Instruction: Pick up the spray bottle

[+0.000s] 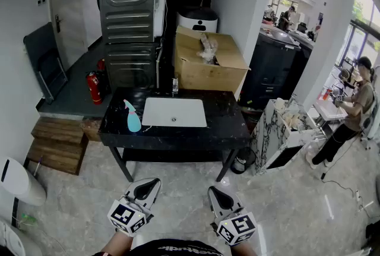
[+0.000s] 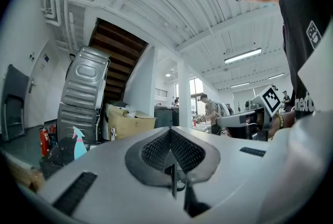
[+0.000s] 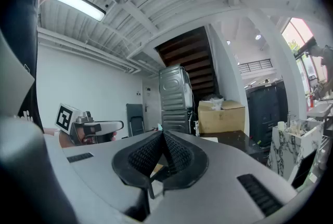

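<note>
Jaws shut, empty, on left gripper and right gripper; both level, far from spray bottle.

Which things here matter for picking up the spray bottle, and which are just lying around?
For the job: spray bottle, the black table it stands on, left gripper and right gripper, both shut and empty.
Just lying about: cardboard box, fire extinguisher, folding chair, wooden pallets.
</note>
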Available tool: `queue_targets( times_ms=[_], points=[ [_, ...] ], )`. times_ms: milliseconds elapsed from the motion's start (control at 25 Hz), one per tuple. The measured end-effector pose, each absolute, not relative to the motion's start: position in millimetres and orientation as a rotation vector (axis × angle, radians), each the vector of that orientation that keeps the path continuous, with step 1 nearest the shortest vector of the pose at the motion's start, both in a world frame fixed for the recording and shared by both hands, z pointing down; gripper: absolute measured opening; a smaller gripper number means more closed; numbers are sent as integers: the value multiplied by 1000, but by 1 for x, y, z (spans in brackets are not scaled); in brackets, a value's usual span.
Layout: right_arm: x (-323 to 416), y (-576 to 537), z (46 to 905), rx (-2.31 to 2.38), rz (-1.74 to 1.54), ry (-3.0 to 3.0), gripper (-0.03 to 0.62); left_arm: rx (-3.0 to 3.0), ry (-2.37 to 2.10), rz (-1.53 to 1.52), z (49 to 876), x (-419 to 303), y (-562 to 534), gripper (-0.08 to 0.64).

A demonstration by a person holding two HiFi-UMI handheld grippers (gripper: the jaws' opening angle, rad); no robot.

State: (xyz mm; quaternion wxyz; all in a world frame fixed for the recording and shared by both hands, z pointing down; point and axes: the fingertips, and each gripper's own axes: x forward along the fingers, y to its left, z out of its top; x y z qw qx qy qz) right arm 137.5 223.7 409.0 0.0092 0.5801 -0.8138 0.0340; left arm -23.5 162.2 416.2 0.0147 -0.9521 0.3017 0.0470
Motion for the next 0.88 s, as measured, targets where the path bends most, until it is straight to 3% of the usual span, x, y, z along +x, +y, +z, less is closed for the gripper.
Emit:
queue_targets(
  times_ms=[880],
  points=[
    [92, 216, 413, 1838, 152, -2561, 37, -2971, 944, 155, 426, -75, 156, 17]
  ],
)
